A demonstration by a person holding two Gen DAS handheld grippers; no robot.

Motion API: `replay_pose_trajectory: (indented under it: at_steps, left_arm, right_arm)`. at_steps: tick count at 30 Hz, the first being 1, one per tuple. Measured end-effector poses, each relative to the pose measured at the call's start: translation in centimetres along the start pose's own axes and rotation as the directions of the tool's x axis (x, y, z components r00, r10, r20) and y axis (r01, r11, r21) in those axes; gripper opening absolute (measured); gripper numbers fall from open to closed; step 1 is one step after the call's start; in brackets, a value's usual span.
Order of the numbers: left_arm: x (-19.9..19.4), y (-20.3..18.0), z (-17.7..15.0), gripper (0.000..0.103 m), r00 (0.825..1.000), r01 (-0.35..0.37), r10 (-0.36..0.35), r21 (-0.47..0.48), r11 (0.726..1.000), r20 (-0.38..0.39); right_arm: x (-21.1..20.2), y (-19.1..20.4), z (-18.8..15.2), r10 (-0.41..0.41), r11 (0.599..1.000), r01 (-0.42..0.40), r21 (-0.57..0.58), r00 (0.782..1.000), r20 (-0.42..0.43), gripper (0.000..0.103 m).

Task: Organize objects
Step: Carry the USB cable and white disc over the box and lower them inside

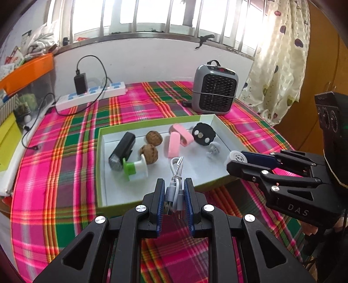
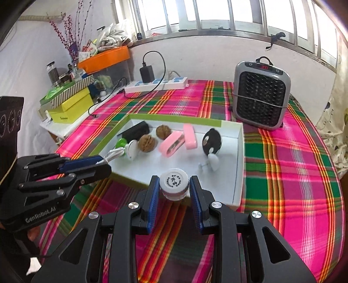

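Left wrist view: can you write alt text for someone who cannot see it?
The left gripper grips a coiled white USB cable above the near edge of a green-rimmed white tray on a plaid tablecloth. At right, the right gripper holds a small white jar.

Bright daylight through blown-out window point(image 1: 152, 15) (backlit); fisheye bending, dark vignetted corners.

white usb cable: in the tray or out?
Out. The coiled white USB cable is clamped in the left tool, lifted over the tray's near edge.
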State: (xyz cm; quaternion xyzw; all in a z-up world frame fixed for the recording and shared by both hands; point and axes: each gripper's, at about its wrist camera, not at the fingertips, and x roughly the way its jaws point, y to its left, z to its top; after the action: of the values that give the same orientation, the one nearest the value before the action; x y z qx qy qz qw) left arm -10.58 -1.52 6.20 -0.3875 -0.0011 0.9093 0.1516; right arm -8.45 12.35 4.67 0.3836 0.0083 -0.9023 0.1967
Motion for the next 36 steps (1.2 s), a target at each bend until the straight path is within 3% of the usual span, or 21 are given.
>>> replay_pose_trajectory:
  at_steps: [36]
  left_arm:
    - [6.8, 0.4, 2.2, 0.016, 0.994, -0.031, 0.029, -0.019, 0.999, -0.101]
  right_arm:
    - [6.0, -2.5, 2.4, 0.006, 1.0, -0.006, 0.002, 0.995, -0.102, 0.03]
